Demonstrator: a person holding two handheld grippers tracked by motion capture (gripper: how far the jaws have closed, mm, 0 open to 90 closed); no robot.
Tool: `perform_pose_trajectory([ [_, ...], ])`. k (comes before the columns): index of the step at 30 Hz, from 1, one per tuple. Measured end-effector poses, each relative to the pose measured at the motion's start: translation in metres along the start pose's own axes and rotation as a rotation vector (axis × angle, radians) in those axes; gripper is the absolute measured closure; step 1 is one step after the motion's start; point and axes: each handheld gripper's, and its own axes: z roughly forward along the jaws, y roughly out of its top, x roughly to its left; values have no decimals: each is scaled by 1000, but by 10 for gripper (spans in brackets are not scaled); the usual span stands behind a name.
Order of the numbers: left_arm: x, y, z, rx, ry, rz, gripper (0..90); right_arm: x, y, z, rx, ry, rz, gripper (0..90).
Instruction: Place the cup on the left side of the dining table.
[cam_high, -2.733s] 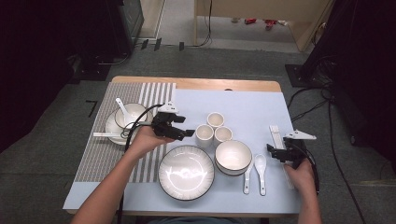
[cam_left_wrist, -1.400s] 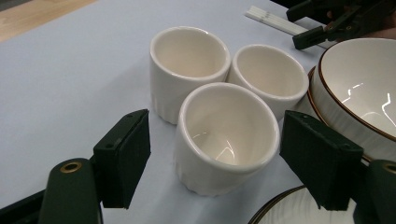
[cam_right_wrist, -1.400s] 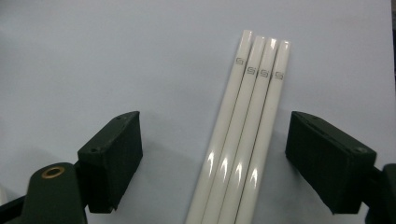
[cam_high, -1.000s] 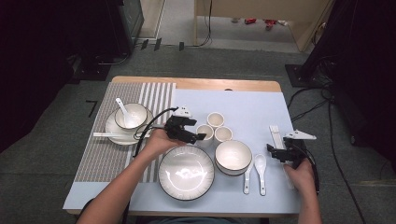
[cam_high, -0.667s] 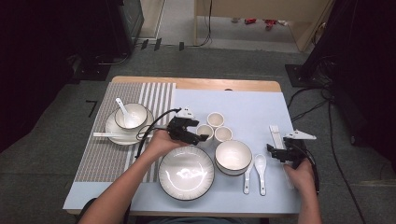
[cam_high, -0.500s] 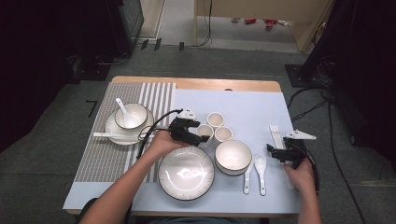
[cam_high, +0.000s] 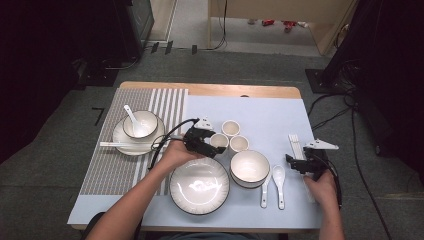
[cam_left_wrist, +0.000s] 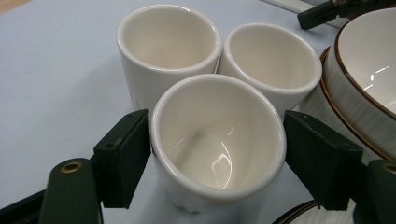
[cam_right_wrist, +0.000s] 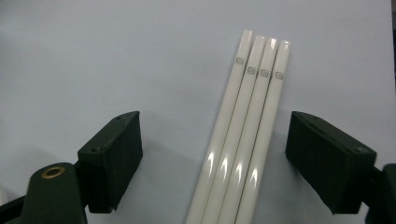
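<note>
White cup (cam_left_wrist: 218, 140) sits between left claw (cam_left_wrist: 217, 154) pads, touching; right claw (cam_right_wrist: 231, 158) open over chopsticks (cam_right_wrist: 243, 140).

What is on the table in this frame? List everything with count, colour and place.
cups: three, white, clustered mid-table; nearest one sits between the left claw's jaws
plate: one, white with dark rim, near edge
large bowl: one, white, right of plate
spoons: two, white, right of large bowl
chopsticks: four, white, side by side, far right
small bowl: one, white, with spoon, on a plate, striped mat
left claw: black, around the cup
right claw: black, open over chopsticks
</note>
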Motion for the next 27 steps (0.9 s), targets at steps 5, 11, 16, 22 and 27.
perform_pose_trajectory([
  [5, 1, 2, 3, -13, -3, 0, 255, 0, 0, 0, 0, 0, 0, 183],
  [11, 0, 3, 8, 1, 2, 10, 255, 0, 0, 0, 0, 0, 0, 184],
  [16, -1, 3, 11, 8, 7, 14, 253, 0, 0, 0, 0, -1, 0, 184],
  [22, -2, 3, 11, 20, 14, 22, 254, 0, 0, 0, 0, -1, -1, 184],
  [27, -4, 3, 13, 50, 34, 45, 257, 0, 0, 0, 0, -1, -1, 184],
])
